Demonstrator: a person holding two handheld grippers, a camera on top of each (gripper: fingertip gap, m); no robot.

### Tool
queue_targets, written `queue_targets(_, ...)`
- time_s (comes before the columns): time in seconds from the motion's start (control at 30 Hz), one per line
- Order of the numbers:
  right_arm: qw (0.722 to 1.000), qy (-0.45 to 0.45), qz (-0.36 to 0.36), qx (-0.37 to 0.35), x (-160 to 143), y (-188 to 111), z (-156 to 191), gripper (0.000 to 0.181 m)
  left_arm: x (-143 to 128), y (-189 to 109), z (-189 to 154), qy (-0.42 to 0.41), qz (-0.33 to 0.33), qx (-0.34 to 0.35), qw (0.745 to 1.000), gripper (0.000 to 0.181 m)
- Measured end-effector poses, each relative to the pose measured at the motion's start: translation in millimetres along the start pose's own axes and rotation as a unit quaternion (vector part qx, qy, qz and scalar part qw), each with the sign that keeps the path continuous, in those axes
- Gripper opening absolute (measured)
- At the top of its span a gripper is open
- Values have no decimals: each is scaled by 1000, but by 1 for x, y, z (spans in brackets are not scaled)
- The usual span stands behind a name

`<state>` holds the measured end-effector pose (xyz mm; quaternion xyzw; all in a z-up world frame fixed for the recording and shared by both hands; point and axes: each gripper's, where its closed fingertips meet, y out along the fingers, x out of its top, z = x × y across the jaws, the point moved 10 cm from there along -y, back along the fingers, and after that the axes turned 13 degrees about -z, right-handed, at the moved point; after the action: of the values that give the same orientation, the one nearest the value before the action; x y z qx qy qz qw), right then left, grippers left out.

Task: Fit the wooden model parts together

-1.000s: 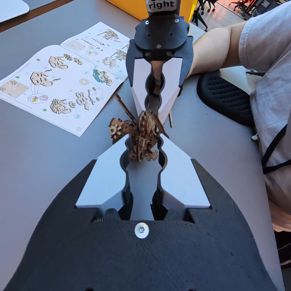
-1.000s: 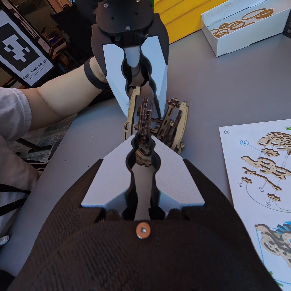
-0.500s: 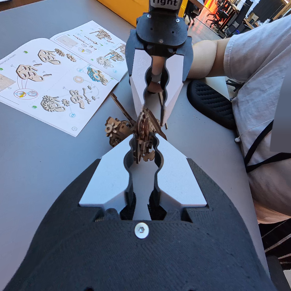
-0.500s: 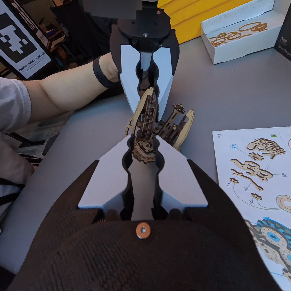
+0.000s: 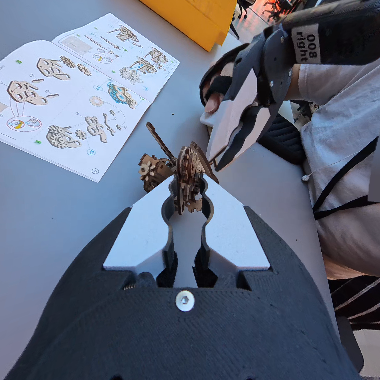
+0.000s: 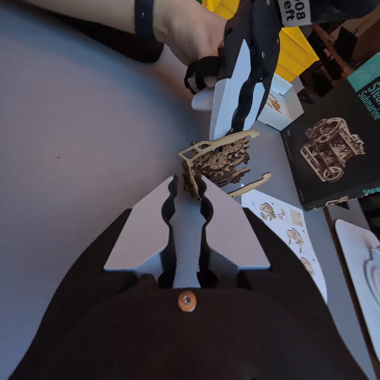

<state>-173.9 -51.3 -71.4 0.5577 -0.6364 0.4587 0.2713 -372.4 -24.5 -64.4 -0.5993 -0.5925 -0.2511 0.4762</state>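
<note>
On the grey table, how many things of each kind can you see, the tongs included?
Tongs: 2, left and right
Wooden model assembly: 1
Instruction booklet: 1
Dark kit box: 1
White tray of wooden parts: 1
Yellow bin: 1
Total: 7

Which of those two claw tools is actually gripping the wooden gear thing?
The left gripper: its white fingers pinch the wooden model. The right gripper, turned sideways, only meets the model's edge with its tips.
</note>
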Motion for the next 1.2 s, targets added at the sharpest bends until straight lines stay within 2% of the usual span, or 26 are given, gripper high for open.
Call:
queue_targets(0.2, 998, -55, 30, 21, -3, 7, -3, 4, 3, 2, 2, -3, 11, -5, 1000, 19)
queue_targets(0.37, 992, -103, 34, 60, -5, 3, -12, 3, 5, 5, 3, -13, 30, -14, 999, 19)
queue_targets(0.5, 984, -117, -4, 136, -11, -3, -26, 3, 8, 12, 4, -37, 56, -24, 997, 19)
queue_targets(0.63, 971, -87, -50, 216, -22, -9, -44, 4, 13, 21, 4, -62, 89, -29, 994, 18)
queue_targets(0.83, 958, -54, -87, 269, -33, -13, -65, 3, 21, 31, 6, -81, 129, -18, 988, 18)
queue_targets(0.93, 963, -41, -75, 257, -36, -14, -72, 6, 25, 32, 11, -91, 130, -4, 987, 18)
queue_targets(1.07, 979, -16, -49, 196, -34, -19, -77, 25, 25, 35, 14, -109, 119, -1, 987, 18)
queue_targets(1.2, 992, 34, -54, 107, -10, -29, -62, 37, 25, 36, 14, -114, 110, 2, 987, 18)
